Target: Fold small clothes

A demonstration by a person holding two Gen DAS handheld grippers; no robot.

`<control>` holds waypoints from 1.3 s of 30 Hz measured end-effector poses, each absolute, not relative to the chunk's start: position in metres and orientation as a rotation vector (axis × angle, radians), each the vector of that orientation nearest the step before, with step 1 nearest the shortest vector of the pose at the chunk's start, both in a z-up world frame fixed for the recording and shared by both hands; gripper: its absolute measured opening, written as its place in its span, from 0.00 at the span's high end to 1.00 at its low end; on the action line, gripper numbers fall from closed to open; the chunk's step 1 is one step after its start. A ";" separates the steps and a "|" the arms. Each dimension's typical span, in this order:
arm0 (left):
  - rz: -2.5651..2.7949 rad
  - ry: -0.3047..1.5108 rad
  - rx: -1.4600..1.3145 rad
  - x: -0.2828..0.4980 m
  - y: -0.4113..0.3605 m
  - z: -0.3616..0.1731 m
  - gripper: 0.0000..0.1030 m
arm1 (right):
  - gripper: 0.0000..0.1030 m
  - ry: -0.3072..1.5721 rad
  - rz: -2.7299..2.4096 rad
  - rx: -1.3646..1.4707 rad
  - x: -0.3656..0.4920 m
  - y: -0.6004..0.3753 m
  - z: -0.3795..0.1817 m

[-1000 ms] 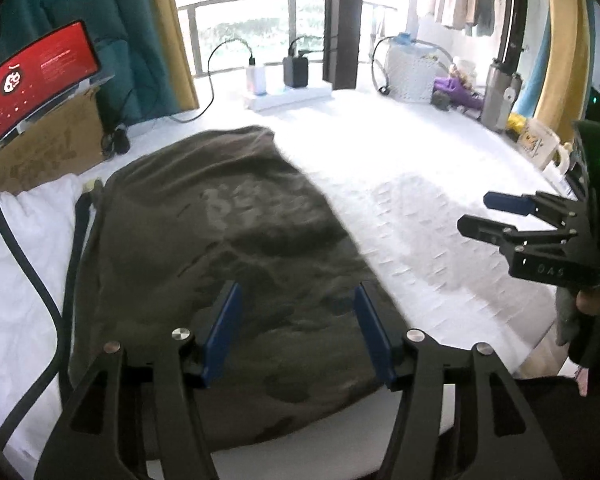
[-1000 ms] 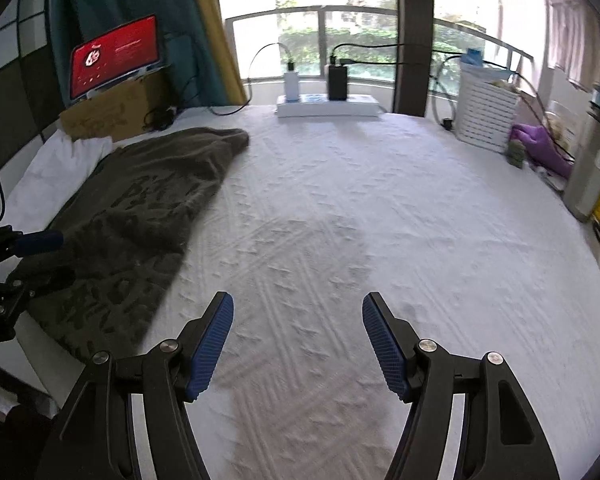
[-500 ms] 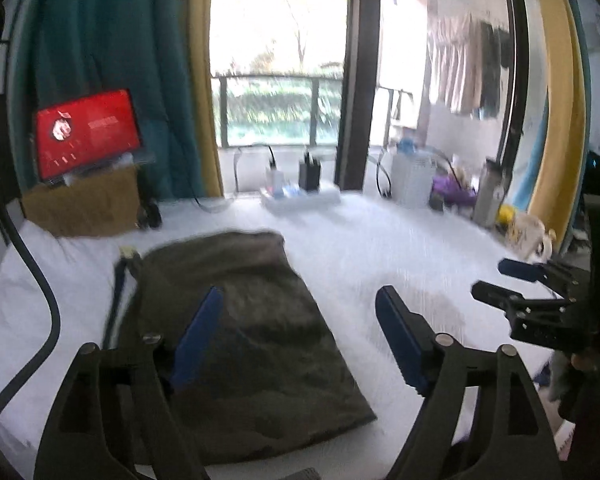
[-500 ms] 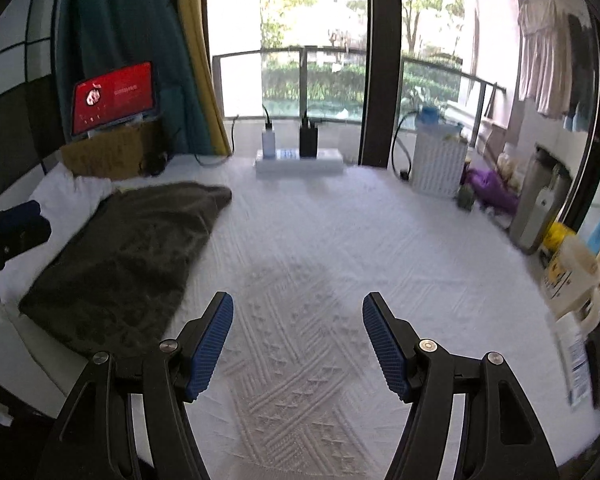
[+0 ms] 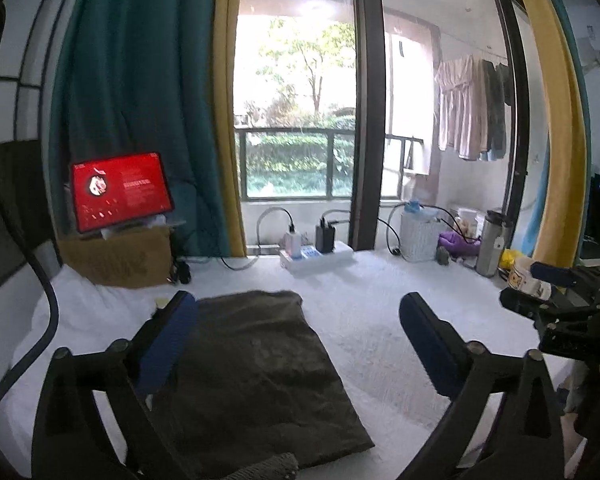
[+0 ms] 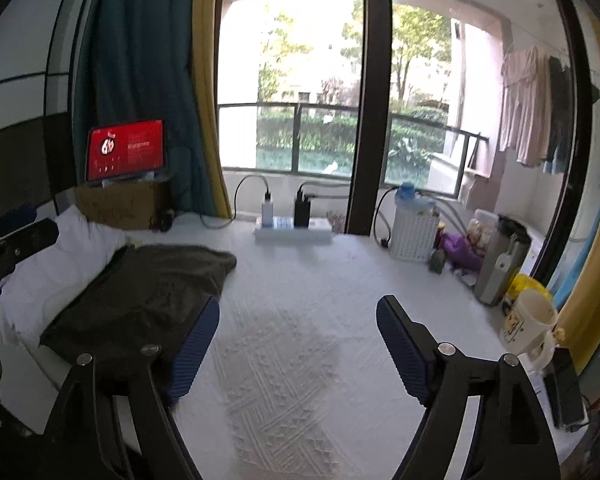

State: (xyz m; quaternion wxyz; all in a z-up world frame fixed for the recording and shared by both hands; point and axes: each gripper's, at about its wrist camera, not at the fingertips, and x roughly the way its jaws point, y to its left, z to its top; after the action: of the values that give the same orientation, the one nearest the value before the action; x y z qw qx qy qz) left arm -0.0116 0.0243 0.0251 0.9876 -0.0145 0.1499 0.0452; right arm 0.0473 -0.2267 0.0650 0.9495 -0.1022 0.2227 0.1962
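White textured bed (image 6: pixel 300 288) by balcony window, folded dark garment (image 5: pixel 256 364) on it, both tongs (image 5: pixel 296 344) (image 6: pixel 298 344) apart, empty.

Bare white bedspread (image 6: pixel 300 360) gives free passage at centre and right, bounded left by the dark folded garment (image 6: pixel 140 300) and pillow (image 6: pixel 56 264), at the far edge by power strip (image 6: pixel 294 228) and white basket (image 6: pixel 412 232), right by flask (image 6: pixel 500 268) and mug (image 6: pixel 528 324), apparently off the bed.

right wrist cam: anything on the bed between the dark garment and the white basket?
Only bare white bedspread between the dark garment and white basket in the right wrist view; the power strip sits farther back.
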 end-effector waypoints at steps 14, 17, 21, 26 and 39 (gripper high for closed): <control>0.135 0.202 -0.036 -0.042 0.032 0.044 0.01 | 0.08 0.385 0.348 -0.186 0.021 -0.225 0.096; 0.133 0.206 -0.040 -0.042 0.034 0.043 0.01 | 0.08 0.374 0.349 -0.196 0.015 -0.221 0.097; 0.130 0.218 -0.046 -0.043 0.036 0.040 0.01 | 0.08 0.377 0.358 -0.203 0.012 -0.217 0.096; 0.110 0.235 -0.049 -0.041 0.037 0.037 0.01 | 0.08 0.386 0.347 -0.205 0.013 -0.216 0.093; 0.110 0.250 -0.078 -0.043 0.054 0.029 0.01 | 0.08 0.405 0.329 -0.233 0.014 -0.201 0.090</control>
State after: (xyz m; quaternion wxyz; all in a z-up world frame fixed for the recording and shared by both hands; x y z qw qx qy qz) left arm -0.0427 0.0540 0.0291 0.9899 -0.0389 0.1246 0.0549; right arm 0.0143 -0.2014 0.0896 0.9595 -0.1148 0.1998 0.1622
